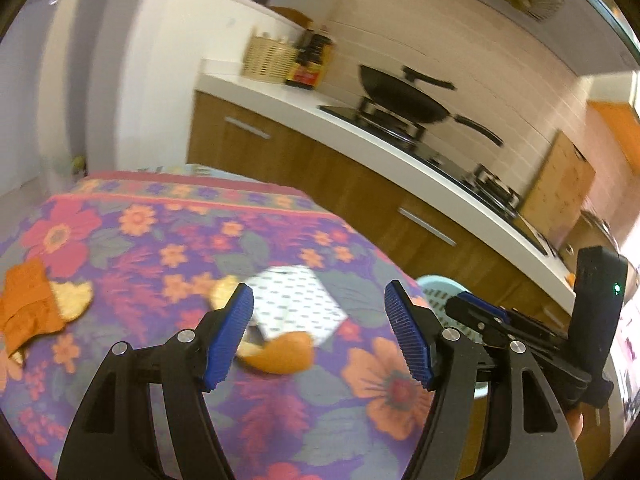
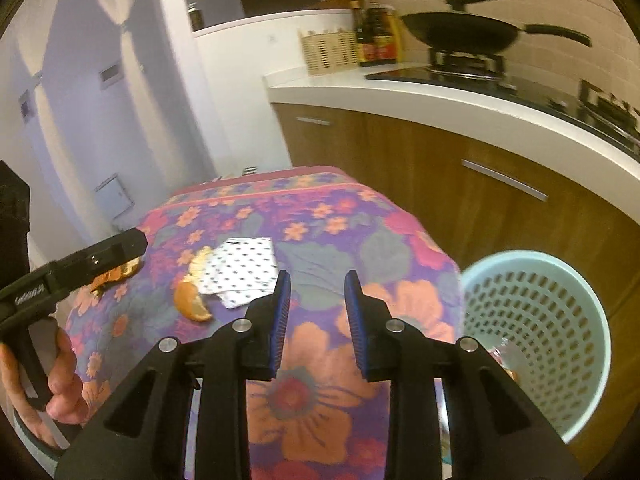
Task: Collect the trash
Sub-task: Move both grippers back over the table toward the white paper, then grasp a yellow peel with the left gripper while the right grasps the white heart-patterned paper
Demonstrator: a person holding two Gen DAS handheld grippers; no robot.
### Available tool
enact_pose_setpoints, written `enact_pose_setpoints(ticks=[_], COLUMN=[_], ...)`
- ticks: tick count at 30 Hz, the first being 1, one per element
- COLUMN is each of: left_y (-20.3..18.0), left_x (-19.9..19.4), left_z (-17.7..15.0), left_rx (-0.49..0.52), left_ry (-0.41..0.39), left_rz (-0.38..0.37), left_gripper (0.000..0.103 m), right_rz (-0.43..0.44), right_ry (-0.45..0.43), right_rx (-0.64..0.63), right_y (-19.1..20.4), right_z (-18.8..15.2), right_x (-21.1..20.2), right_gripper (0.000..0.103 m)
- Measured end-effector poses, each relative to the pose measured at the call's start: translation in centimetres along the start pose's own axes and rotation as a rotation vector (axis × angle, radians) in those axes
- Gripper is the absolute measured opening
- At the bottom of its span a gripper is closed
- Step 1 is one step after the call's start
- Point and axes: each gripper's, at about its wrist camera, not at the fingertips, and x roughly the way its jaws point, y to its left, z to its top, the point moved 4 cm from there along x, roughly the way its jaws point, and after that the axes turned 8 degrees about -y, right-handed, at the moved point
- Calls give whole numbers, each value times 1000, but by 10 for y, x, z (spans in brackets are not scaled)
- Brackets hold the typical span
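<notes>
Peel (image 1: 280, 354) flat on cloth, long axis crosswise; left gripper (image 1: 320, 334) wide, right gripper (image 2: 318, 314) narrow, empty.

Floral-clothed table (image 1: 168, 240), dotted white paper (image 1: 298, 304), orange peels (image 1: 280, 354) beside it, orange wrapper (image 1: 28, 308) near the edge

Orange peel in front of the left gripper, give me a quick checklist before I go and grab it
1. Left gripper open wide enough: ok, jaws spread with nothing between them.
2. Orange peel lined up: ok, it lies on the floral tablecloth between the fingers, nearer the left one.
3. Peel free to lift: not ok, it touches the dotted paper, which may come along.
4. Right gripper out of the way: ok, empty, partly open, over bare cloth.
5. Bin reachable: ok, the pale green basket stands beside the table edge.
6. Other trash left: not ok, more peel and an orange wrapper lie further left.
</notes>
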Motion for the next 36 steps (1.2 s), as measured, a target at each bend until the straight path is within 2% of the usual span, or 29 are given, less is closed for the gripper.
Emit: enact_pose_setpoints(ticks=[2,3,4,6,11,14,24,26,30,32,33,36], left_y=[13,22,28,41,66,72,60,54,46,48,51,57], left_x=[-1,0,3,10,38,52,65,65,61,60,60,58], left_z=[0,0,-1,-6,-22,-30,-41,-44,-51,-52,-52,-53], left_rx=[-16,-28,-38,-74,-163,-176,-72,-39,25,11,-6,-61], left_ry=[-2,4,14,46,141,173,217,228,235,238,241,242], left_rz=[18,27,30,28,5,9,16,13,40,34,29,-4], left_gripper=[66,67,71,74,72,62,50,47,32,20,10,3], right_rz=[23,40,52,71,102,90,88,95,104,104,105,110], right_ry=[4,9,11,11,70,79,121,126,140,152,155,165], right_rx=[-12,-14,-16,-18,-46,-81,-94,-89,-93,-105,-109,-120], right_y=[9,14,17,23,39,47,46,47,50,52,54,57], right_z=[1,1,2,2,2,3,1,1,1,-1,-1,-3], right_x=[8,13,18,27,60,73,104,106,111,113,114,115], right_gripper=[25,29,37,49,50,50,50,55,61,63,65,73])
